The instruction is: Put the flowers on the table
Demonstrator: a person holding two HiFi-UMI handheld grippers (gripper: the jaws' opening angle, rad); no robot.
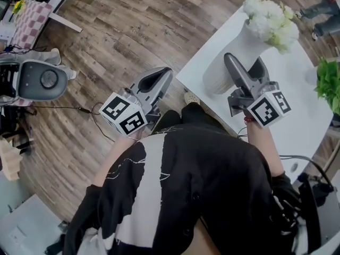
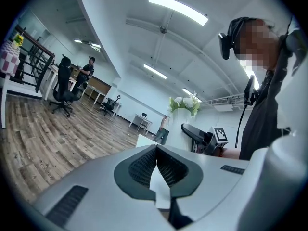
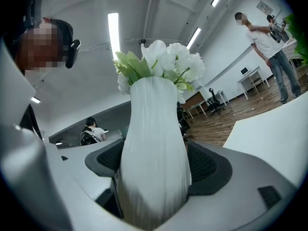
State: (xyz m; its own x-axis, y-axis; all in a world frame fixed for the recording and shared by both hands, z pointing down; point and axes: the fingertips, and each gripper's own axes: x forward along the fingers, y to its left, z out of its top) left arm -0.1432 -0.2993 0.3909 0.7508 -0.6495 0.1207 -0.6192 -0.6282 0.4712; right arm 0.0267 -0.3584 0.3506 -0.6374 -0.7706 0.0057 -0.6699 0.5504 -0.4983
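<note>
A white ribbed vase (image 1: 217, 77) with white flowers (image 1: 271, 20) is over the near left part of the white table (image 1: 297, 108). My right gripper (image 1: 244, 61) is shut on the vase, one jaw on each side of its body. The right gripper view shows the vase (image 3: 154, 143) filling the gap of that gripper (image 3: 154, 177), with the flowers (image 3: 166, 61) above. Whether the base rests on the table is hidden. My left gripper (image 1: 162, 76) is shut on nothing, off the table over the wooden floor; in its own view the left gripper (image 2: 156, 152) has its jaws closed together.
A green plant (image 1: 329, 84) sits at the table's right edge. A grey machine (image 1: 40, 81) and a checkered seat (image 1: 29, 20) stand at the left on the floor. Cables run by my feet. People (image 1: 321, 9) stand beyond the table's far corner.
</note>
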